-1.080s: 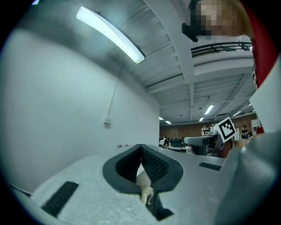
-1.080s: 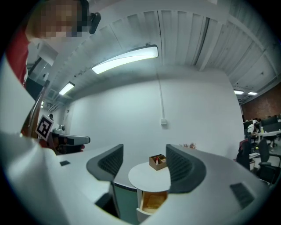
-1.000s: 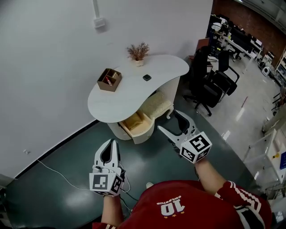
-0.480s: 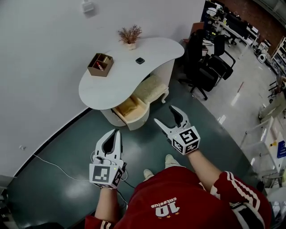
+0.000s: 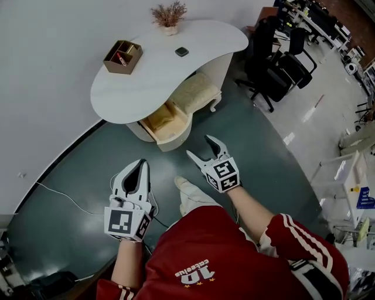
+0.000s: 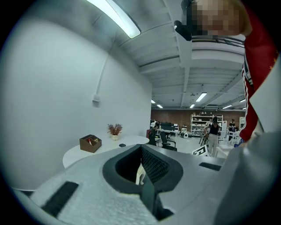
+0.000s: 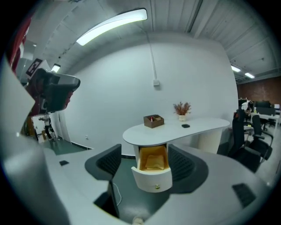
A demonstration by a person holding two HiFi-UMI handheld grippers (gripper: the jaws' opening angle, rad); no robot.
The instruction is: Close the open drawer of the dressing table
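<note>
Head view looks down on the dressing table, with its smooth white top shaped like a bean. Its drawer sticks out from under the near end of the top, toward me. The drawer has a round white front with a tiny gold knob. Its inside is yellow-brown, and something flat and pale yellow lies in it. A brown wooden box, a dry plant in a little pot and a small black thing sit on the top. A soft cream stool is tucked in beside the drawer. My right gripper is wide apart and closing a little, with nothing between its jaws. My left gripper has its tips together and holds nothing. Both are well apart from the drawer, above the dark green floor.
</note>
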